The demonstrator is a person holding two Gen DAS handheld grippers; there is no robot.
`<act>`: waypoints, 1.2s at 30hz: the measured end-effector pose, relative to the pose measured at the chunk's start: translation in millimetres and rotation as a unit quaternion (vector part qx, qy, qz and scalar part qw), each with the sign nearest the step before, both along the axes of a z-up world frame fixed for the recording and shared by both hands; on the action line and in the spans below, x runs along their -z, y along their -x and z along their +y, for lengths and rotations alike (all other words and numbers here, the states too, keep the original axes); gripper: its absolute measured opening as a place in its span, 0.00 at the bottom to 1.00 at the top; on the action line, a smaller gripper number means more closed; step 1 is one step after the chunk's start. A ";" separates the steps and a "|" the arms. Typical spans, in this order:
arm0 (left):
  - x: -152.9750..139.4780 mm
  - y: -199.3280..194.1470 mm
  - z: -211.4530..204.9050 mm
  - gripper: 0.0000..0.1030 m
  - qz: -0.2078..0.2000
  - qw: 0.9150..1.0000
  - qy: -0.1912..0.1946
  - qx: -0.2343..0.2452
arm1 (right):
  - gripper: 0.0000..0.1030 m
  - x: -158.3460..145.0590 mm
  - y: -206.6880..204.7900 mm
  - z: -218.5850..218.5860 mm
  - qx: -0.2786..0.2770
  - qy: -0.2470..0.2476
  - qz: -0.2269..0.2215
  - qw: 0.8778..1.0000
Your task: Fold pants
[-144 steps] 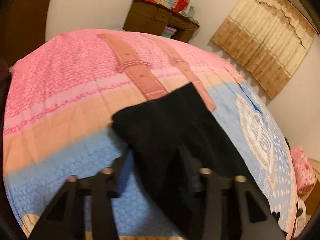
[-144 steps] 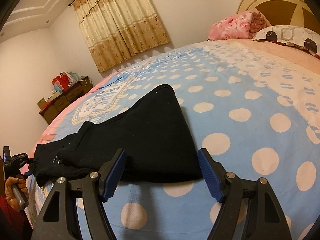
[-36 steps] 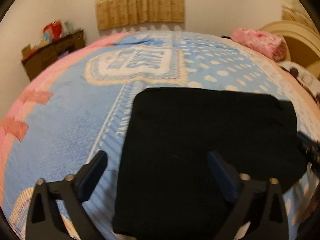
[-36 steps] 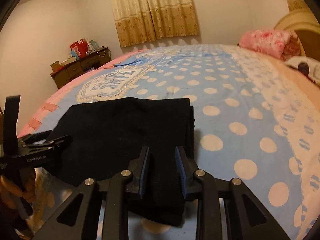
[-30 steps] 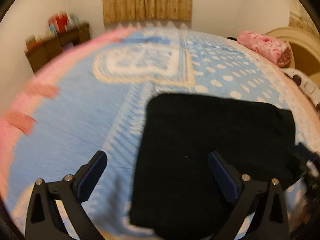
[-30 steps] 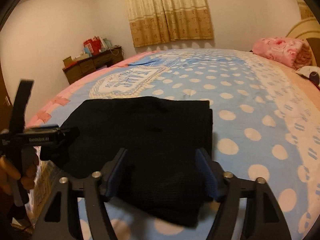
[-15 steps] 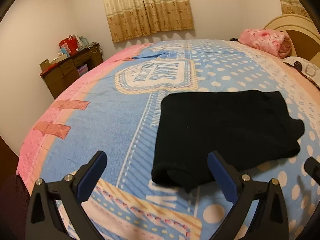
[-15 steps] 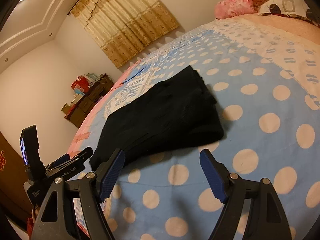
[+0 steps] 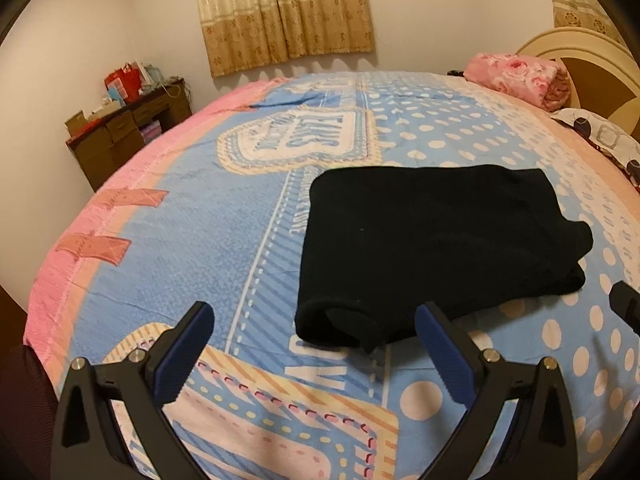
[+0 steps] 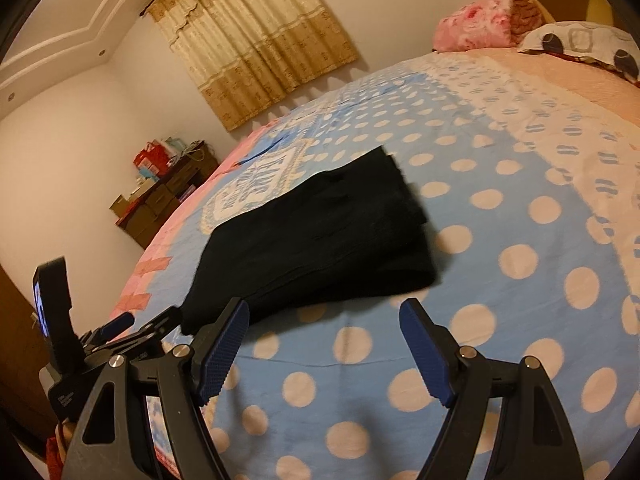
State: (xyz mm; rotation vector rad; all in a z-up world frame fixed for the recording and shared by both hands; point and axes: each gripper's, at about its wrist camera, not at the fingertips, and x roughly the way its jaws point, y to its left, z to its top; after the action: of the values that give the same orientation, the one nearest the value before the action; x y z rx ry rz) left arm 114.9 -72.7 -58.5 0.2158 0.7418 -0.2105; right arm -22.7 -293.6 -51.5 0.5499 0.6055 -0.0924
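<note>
The black pants (image 9: 432, 240) lie folded into a compact rectangle on the patterned bedspread (image 9: 200, 240), toward the near side of the bed and just right of its printed badge. Both tools sit clear of the cloth. The left gripper (image 9: 314, 340) has its jaws wide with nothing between them, and the near left corner of the bundle lies just beyond its tips. The right gripper (image 10: 324, 344) has just been opening its jaws; they stand wide, with only polka-dot bedspread between them, and the bundle's near edge lies just past its left pad.

By my reading the fold is finished or nearly so, so the risks are mostly about undoing it. The near left corner shows a loose rolled lip, and the right end shows stacked layers that sit slightly uneven; a pad brushing either on a careless pass could drag the top layer and spring the fold open. A further pinch taken from one end only would likely catch the upper layers and leave the lower ones behind, skewing the stack. The soft bedspread could also bunch under a low jaw and shift the whole bundle. The two tools are near each other on the near side, as the right wrist view shows, so a crossing move could knock them together.
</note>
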 end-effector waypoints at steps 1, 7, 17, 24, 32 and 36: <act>-0.8 -4.0 3.0 1.00 0.002 1.000 0.005 -0.002 | 0.77 0.8 -0.3 -3.6 0.002 -0.001 0.002 1.000; -9.0 -24.7 10.1 1.00 0.001 1.000 0.018 -0.011 | 0.77 -6.2 -8.5 -34.6 0.028 -0.010 -0.010 1.000; 5.2 -45.4 0.3 1.00 0.042 0.999 0.031 -0.009 | 0.77 -1.8 -23.8 -58.2 0.038 -0.020 -0.001 0.999; 9.5 -56.7 -11.3 1.00 0.043 0.999 0.021 -0.007 | 0.77 -1.8 -24.9 -61.6 0.021 -0.013 -0.014 1.000; 15.5 -87.0 -28.5 1.00 0.097 0.994 0.049 -0.007 | 0.77 5.0 -64.9 -79.6 0.028 -0.054 -0.016 0.998; 31.9 -93.1 -31.0 1.00 0.114 0.993 0.039 -0.014 | 0.58 21.8 -81.2 -73.9 0.016 -0.037 0.008 0.999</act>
State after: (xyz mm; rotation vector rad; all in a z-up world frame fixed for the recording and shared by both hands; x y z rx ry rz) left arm 207.9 -103.6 -90.3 0.1083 0.9618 -0.2400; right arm 58.5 -367.5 -73.3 0.6318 0.6167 -0.1047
